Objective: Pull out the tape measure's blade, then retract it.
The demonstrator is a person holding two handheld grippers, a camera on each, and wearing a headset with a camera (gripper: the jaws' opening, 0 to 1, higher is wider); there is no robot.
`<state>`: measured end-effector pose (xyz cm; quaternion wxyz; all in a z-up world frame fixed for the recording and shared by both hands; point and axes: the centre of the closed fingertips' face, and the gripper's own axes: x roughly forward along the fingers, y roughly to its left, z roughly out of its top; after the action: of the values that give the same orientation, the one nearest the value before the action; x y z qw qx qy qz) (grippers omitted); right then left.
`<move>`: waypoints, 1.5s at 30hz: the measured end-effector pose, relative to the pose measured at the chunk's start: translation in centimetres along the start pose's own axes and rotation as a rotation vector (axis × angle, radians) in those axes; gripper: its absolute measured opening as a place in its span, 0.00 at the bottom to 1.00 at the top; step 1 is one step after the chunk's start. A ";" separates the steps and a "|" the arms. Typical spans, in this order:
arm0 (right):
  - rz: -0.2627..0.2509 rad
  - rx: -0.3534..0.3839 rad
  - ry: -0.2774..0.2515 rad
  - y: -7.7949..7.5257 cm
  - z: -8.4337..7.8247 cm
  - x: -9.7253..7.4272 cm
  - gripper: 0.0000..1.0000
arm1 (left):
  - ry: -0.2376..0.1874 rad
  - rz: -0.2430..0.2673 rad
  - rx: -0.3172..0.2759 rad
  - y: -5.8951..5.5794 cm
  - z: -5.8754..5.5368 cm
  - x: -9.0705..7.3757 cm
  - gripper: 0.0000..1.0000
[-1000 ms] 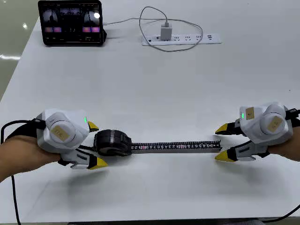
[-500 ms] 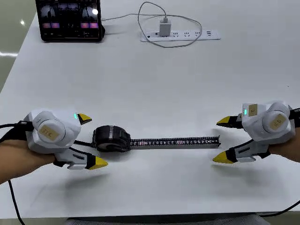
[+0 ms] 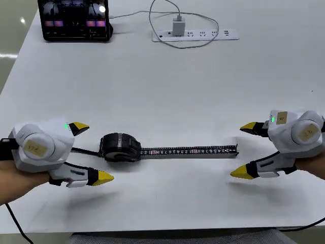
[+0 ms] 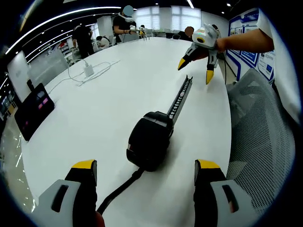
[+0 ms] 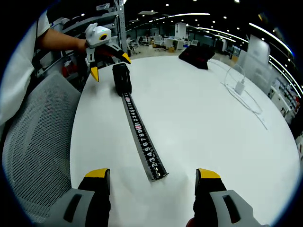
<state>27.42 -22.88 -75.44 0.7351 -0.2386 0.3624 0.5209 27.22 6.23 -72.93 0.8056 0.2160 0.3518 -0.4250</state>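
Observation:
A black tape measure case (image 3: 120, 147) (image 4: 150, 138) (image 5: 121, 77) lies on the white table (image 3: 167, 91), with its dark blade (image 3: 189, 151) (image 4: 180, 98) (image 5: 143, 140) pulled out flat to the right. My left gripper (image 3: 90, 152) (image 4: 145, 167) stands open just left of the case, not touching it. A black strap (image 4: 119, 190) trails from the case toward it. My right gripper (image 3: 245, 150) (image 5: 153, 174) is open too, a short way beyond the blade's hooked end (image 3: 235, 150) (image 5: 160, 177), holding nothing.
A tablet (image 3: 74, 19) on a stand sits at the far left of the table. A white power strip (image 3: 195, 35) with a charger and looped cable (image 3: 177, 23) lies at the far middle. A mesh chair (image 5: 38, 137) stands by the table's near edge.
Both grippers have drawn back from the tape measure: the left one leftward off the case, the right one rightward off the blade's end. The case and extended blade stay put.

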 end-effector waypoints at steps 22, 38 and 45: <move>-0.067 0.092 -0.070 0.6 0.6 -0.8 0.78 | -0.085 0.084 -0.097 -0.4 0.2 -1.5 0.92; -0.108 0.173 -0.138 0.9 1.1 -1.8 0.77 | -0.132 0.122 -0.177 -0.6 0.2 -2.2 0.95; -0.129 0.194 -0.163 1.3 1.3 -2.2 0.78 | -0.158 0.136 -0.210 -0.8 0.1 -3.0 0.96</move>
<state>26.18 -22.78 -72.90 0.8136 -0.1461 0.3338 0.4531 25.41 7.32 -70.66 0.8759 0.1198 0.3145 -0.3457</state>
